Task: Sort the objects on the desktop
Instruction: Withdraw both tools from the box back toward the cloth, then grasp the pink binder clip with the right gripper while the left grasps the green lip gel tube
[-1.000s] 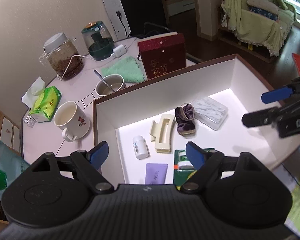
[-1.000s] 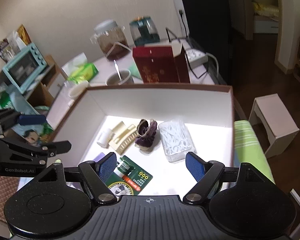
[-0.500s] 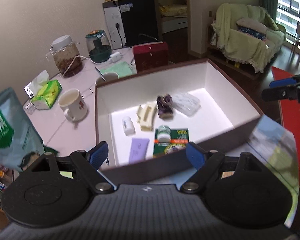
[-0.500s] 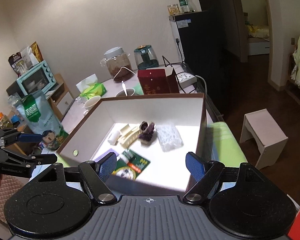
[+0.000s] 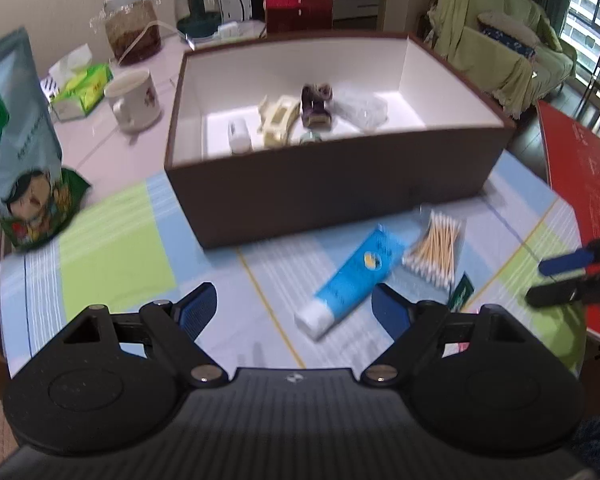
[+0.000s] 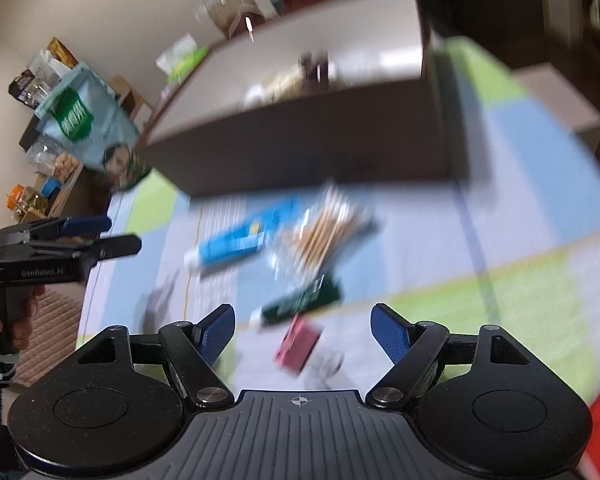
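Two hand-held grippers over a striped tablecloth [image 5: 112, 252], both with jaws spread wide and nothing between them. The left gripper [image 5: 294, 310] hangs above the near part of the cloth, its blue pads level with the cap end of a blue tube [image 5: 354, 278]; the right gripper [image 6: 302, 328] sits over a dark green packet [image 6: 302, 300] and a pink item [image 6: 296, 344] (both smeared by motion blur, so their exact outlines cannot be told). A brown box [image 5: 332, 184] with white inner walls stands on the far half of the cloth, its near wall upright and facing both cameras. Inside it lie a small white bottle [image 5: 238, 132], a cream hair clip [image 5: 278, 120], a purple pouch [image 5: 316, 104] and a clear plastic pack [image 5: 362, 108], grouped toward the middle; the right part of the floor is bare. Outside, just before the near wall, the tube lies slantwise with a bag of cotton swabs [image 5: 434, 250] touching or almost touching its far end. Open cloth runs from the box's near left corner to the table's near edge. A snack bag [image 5: 16, 152] stands at the left edge, a mug [image 5: 134, 98] and a tissue pack [image 5: 86, 88] beyond it. A red sheet [image 5: 580, 184] borders the right edge. In the right wrist view a hand [image 6: 4, 320] grips the left gripper's handle
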`<state>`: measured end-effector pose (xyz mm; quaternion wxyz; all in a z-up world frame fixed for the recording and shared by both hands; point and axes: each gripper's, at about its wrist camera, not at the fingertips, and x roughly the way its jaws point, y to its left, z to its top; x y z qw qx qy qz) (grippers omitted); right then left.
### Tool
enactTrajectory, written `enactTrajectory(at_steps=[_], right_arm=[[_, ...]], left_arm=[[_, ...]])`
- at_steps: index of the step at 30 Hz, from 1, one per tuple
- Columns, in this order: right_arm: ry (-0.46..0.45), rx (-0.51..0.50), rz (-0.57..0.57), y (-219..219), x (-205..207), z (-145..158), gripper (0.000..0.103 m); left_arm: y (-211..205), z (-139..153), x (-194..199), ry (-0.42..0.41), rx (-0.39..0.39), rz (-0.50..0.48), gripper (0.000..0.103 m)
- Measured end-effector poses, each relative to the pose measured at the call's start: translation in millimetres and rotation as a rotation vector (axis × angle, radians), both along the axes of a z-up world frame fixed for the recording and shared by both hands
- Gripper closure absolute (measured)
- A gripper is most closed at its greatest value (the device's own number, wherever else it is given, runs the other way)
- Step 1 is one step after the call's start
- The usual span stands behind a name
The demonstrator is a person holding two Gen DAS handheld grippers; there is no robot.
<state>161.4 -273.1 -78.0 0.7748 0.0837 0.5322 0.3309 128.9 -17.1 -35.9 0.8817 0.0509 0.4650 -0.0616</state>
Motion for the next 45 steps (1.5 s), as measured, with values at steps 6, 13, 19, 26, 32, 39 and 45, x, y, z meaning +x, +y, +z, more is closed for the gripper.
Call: enactTrajectory(at_steps=[6,13,19,26,32,39,45], right_arm=[[0.081,0.017,-0.010,13.0,0.4,-22.7,0.063],[0.136,0.055,-0.050,3.6,4.9,-37.1,0.103],[0.127,0.065,-0.069,-10.6,6.6,-29.3,0.103],[0.110,0.073,-0.140,-38.1,13.4,-15.7,0.103],[0.106,0.079,-0.187,-62.4,16.3,-10.7,0.103],[0.119,0.085,-0.219,-85.1,18.6,-11.5,0.103],[0.133,0.085,-0.200,-93.6,25.6,-12.1,0.103]], left_arm=[[-2.3,-17.6,-13.9,0.050,-0.023,-0.014,0.021],[-12.7,-23.9,-16.8,0.060,-0.018,-0.051,0.021],[-36.2,-33.7,-15.8,0.072,-0.017,-0.152,0.026],[-76.8,-50.9,-9.9,0.090,-0.012,-0.333,0.043],[-110.0,-67.8,1.8,0.090,0.033,-0.492,0.061],[-122.8,-83.6,23.5,0.147,0.062,-0.536,0.072],[-130.5,-86.9,25.6,0.172,0.053,-0.554,0.088]])
